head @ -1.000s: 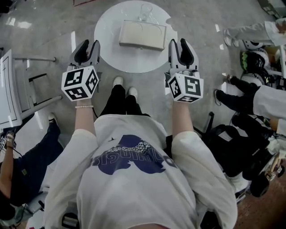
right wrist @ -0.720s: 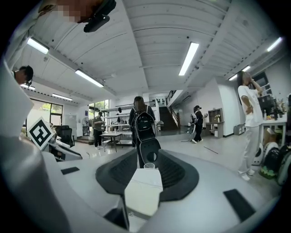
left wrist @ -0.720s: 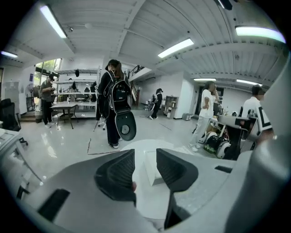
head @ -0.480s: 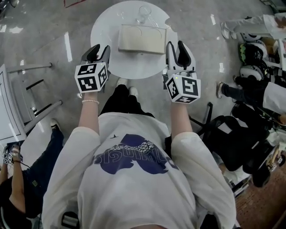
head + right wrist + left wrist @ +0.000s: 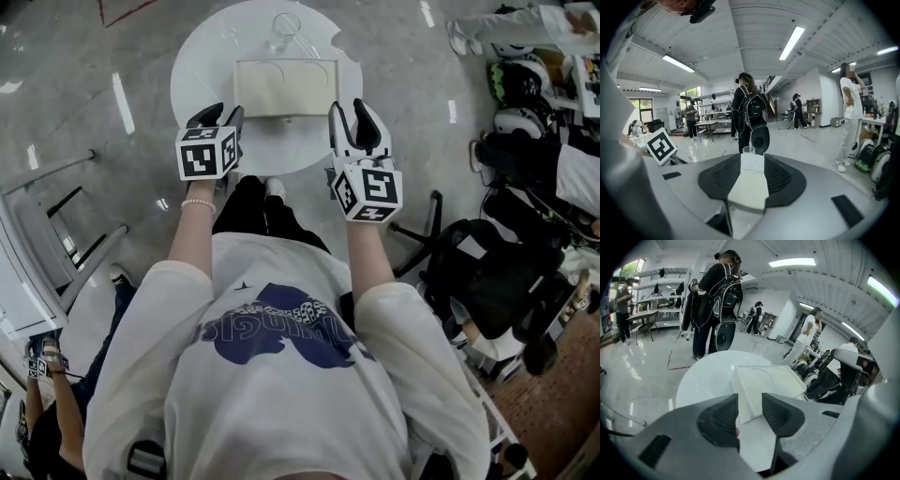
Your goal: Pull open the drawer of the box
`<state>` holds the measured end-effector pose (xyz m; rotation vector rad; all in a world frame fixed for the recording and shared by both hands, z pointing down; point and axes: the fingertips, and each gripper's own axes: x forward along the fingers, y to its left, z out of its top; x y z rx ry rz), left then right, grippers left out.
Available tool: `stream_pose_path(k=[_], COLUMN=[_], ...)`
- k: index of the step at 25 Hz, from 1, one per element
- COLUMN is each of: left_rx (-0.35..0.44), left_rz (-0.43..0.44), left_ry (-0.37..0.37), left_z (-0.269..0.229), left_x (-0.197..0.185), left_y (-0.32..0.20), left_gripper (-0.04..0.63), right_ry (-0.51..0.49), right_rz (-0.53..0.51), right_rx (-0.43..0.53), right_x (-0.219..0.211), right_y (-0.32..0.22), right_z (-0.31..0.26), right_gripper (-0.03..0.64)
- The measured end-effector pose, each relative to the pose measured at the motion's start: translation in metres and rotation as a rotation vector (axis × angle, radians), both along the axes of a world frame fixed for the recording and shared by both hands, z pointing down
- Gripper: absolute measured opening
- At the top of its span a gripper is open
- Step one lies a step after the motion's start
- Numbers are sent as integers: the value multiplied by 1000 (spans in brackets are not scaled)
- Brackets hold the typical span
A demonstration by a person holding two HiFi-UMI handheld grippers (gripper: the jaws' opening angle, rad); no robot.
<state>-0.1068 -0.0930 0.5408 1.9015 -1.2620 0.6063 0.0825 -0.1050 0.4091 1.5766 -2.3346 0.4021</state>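
Note:
The cream box [image 5: 286, 86] lies flat on the round white table [image 5: 202, 56], its near edge facing me. My left gripper [image 5: 222, 114] hovers at the box's near left corner, my right gripper [image 5: 352, 112] at its near right corner. Both have just been opening their jaws and stand open with nothing between the pads. In the left gripper view the box [image 5: 771, 379] shows past the gap of the left gripper [image 5: 750, 401]. In the right gripper view the box [image 5: 747, 187] fills the gap of the right gripper [image 5: 749, 171], lying beyond the pads.
A clear glass [image 5: 284, 26] stands on the table behind the box. A person with a backpack [image 5: 715, 296] stands past the table, others farther off. Bags and helmets [image 5: 525, 84] crowd the floor at right, a metal rack [image 5: 47, 244] at left.
Both grippers have moved forward and down toward the box, the left one farther. They now sit at the box's near corners instead of beside the table's edge.

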Motion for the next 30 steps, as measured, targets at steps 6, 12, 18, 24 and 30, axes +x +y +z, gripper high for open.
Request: stream_pose_path(k=[6,12,18,24,30], left_rx=[-87,-149,-185,-208,-234], left_rz=[32,59,41,-7,-84], left_ry=[-9,11,23,41,54], left_z=[21,31,32,34,37], left_x=[4,10,11,8,6], left_y=[-6,-10,-9,-9,-10], left_gripper=[132,75,74,75,66], right_ry=[24,13,3,-5,34], right_rz=[14,69,65,1,-71], right_rx=[-107,-230,-391,-505,-603], right_x=[-12,-10,-11,-27,-39], right_y=[14,30,51,54,48], right_z=[35,77,118,145,169], right_gripper=[144,169,175,175,179])
